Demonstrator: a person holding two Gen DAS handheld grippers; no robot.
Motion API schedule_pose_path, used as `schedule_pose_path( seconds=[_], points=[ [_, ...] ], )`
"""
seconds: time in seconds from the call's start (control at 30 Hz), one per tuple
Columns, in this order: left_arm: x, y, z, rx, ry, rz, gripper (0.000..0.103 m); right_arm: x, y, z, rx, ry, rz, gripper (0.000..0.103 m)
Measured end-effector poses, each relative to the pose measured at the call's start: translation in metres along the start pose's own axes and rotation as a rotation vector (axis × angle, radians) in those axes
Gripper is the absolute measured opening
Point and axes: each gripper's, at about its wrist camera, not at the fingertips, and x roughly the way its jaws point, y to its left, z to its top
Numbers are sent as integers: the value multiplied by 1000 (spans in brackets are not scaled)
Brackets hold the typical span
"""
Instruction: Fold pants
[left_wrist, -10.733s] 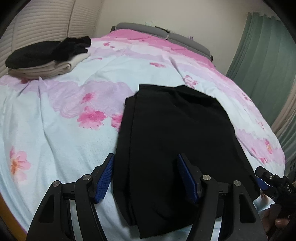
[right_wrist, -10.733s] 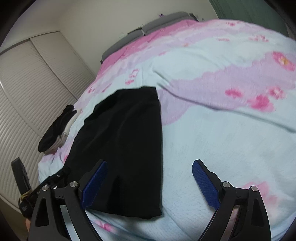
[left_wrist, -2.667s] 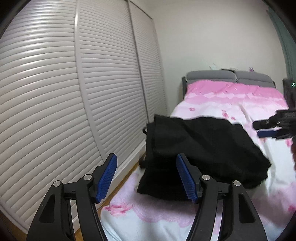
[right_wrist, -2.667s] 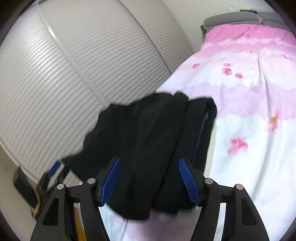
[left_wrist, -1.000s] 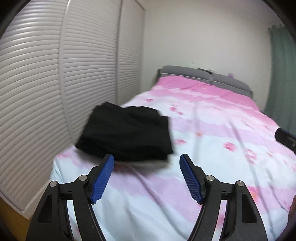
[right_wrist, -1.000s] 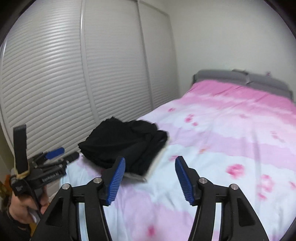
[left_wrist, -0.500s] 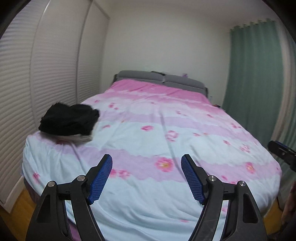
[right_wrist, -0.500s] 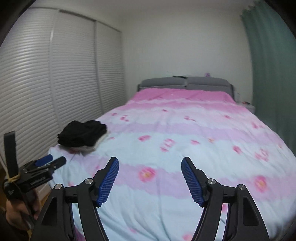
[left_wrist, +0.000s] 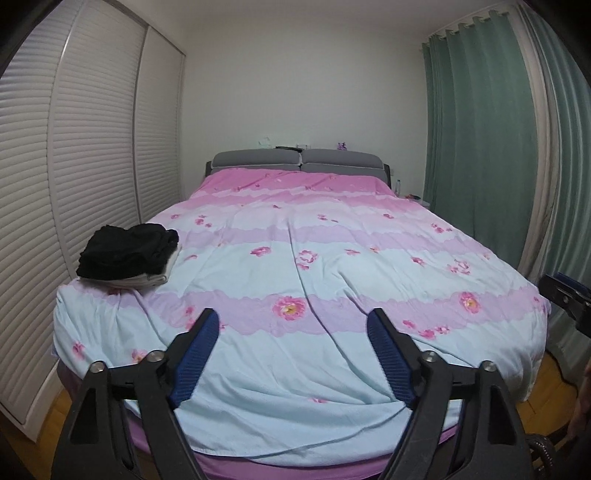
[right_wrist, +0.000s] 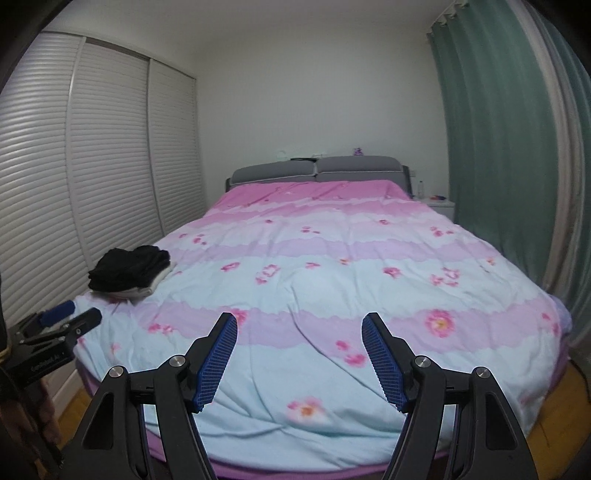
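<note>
Folded and set down, the black pants (left_wrist: 127, 251) now lie on top of the pale folded clothes (left_wrist: 147, 281) at the near left corner of the bed (left_wrist: 332, 258), where some seconds ago they were spread flat under both grippers in the middle of the cover. Both grippers have pulled well back to the foot of the bed and look up its length. The left gripper (left_wrist: 291, 350) has just been opening its jaws wider and they stand far apart with nothing between them, only the flowered pink and blue duvet (left_wrist: 369, 280) beyond. The right gripper (right_wrist: 299, 354) is also spread, its jaws likewise having widened, and it holds nothing. White louvred wardrobe doors (left_wrist: 74, 177) run along the left side close to the stack, a grey headboard (left_wrist: 295, 159) closes the far end, and green curtains (left_wrist: 476, 140) hang on the right.
</note>
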Motion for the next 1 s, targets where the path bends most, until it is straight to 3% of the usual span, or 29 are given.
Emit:
schedule_pose_path(
  seconds=[0.13,0.2,0.3,1.0],
  points=[
    [-4,-3,-3,-9,-18,28,95,-18,-6,-10,12,-10,-37,72],
    [-5,-6,-5,-7,-27,46,103,-24,-6,-14,6,-16,-44,82],
    [-4,-9,-9,-1,-21,50,103,-33,1,-17,-32,-53,-86,90],
    [3,-5,-11,-2,0,65,103,-36,3,-17,-42,-59,-115,90]
  ],
)
